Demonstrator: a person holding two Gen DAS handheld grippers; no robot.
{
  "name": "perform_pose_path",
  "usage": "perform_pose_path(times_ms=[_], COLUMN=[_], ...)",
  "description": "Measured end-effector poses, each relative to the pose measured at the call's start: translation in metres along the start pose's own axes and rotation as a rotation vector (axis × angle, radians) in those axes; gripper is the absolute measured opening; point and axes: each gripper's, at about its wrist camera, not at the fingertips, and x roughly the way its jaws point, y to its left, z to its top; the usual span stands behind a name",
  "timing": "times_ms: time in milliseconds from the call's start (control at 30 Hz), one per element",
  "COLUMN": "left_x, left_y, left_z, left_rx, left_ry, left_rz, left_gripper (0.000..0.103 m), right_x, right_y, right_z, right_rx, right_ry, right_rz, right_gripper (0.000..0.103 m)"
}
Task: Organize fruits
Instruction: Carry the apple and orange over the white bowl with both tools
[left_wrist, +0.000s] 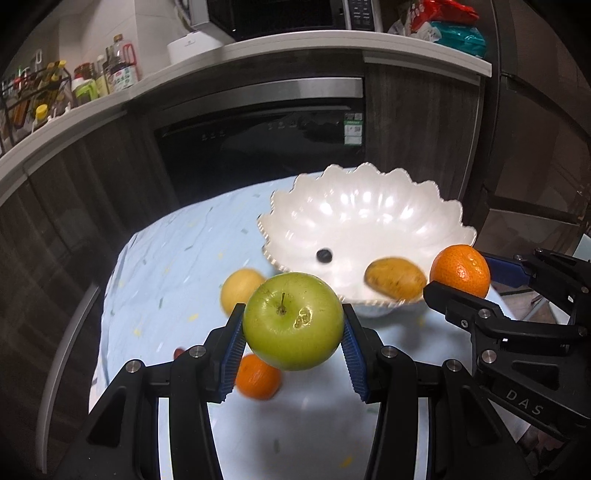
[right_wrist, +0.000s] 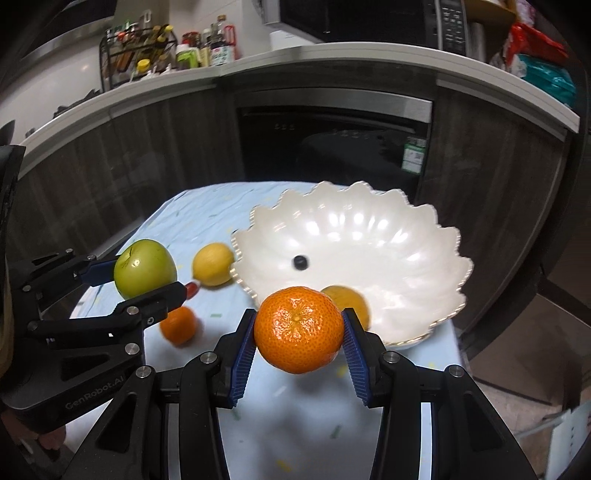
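My view: table (right_wrist: 295, 413) under a pale blue speckled cloth, bearing a scalloped white bowl (right_wrist: 424, 236), a lemon (right_wrist: 212, 264), a mandarin (right_wrist: 179, 325) and a small red object (right_wrist: 192, 288).

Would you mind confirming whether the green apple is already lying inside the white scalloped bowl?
No, the green apple is clamped between the left gripper's blue pads, in front of the white scalloped bowl, not inside it.

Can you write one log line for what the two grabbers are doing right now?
left gripper: holds green apple | right gripper: holds orange | white bowl: small dark berry inside
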Motion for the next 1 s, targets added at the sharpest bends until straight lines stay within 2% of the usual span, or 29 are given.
perform_pose_path(times_ms=[567, 1000], left_x=[0.034, 0.077], left_y=[-0.020, -0.029], left_z=[0.051, 0.063], left_rx=[0.002, -0.012], left_ry=[-0.014, 0.035], left_rz=[-0.039, -0.050], left_gripper=[0.048, 0.048], right_x=[0.006, 0.037], right_y=[-0.058, -0.087], right_z=[0.029, 0.034], right_rx=[0.070, 0.121], right_ry=[-0.034, 0.009], right_rz=[-0.122, -0.161], right_gripper=[0.046, 0.046])
